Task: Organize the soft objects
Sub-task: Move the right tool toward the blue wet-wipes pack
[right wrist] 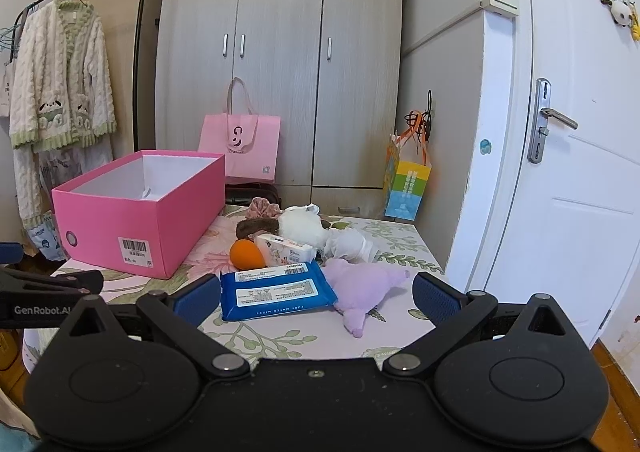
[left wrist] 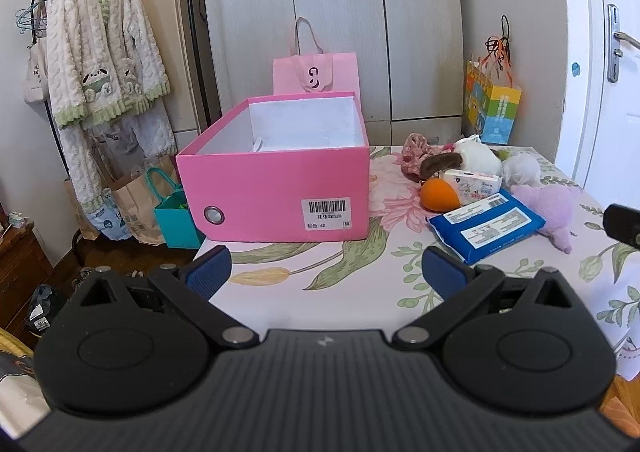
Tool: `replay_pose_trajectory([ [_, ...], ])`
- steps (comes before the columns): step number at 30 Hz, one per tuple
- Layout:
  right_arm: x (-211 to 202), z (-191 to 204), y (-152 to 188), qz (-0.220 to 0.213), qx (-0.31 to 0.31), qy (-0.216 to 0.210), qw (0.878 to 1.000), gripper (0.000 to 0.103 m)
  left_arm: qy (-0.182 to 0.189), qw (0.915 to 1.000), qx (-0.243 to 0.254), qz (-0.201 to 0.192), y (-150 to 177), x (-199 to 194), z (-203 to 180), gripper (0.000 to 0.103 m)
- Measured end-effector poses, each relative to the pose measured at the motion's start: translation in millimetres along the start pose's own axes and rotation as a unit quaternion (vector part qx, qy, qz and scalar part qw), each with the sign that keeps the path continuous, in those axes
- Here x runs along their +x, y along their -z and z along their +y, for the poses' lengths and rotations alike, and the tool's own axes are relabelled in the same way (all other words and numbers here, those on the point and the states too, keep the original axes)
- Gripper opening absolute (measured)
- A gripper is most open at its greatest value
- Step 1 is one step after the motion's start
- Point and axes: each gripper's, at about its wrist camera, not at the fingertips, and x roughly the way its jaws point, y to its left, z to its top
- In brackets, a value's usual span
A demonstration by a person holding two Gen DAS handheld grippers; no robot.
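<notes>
Both the left gripper and right gripper are held wide apart, empty, above the floral tablecloth; a glossy blue wipes pack lies beside a fuzzy lilac plush.

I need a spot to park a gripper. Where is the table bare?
Bare cloth lies in front of the pink box and near the blue wipes pack. Behind it, orange sponge, tissue pack and purple plush crowd together.

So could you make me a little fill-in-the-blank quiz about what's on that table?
1. The open box on the table is ____ in colour.
2. The orange egg-shaped sponge lies just behind the ____ pack of wipes.
3. Both pairs of tongs, left and right, are ____ and hold nothing.

Missing words: pink; blue; open
</notes>
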Motion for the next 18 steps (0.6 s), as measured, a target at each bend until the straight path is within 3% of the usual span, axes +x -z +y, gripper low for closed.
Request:
replay_pose_trajectory([
  [18,10,-6,2,0.023,0.001,0.011,1.000,0.103,-0.012,0.9999,0.004,-0.008,-4,-6,-3,0.103],
])
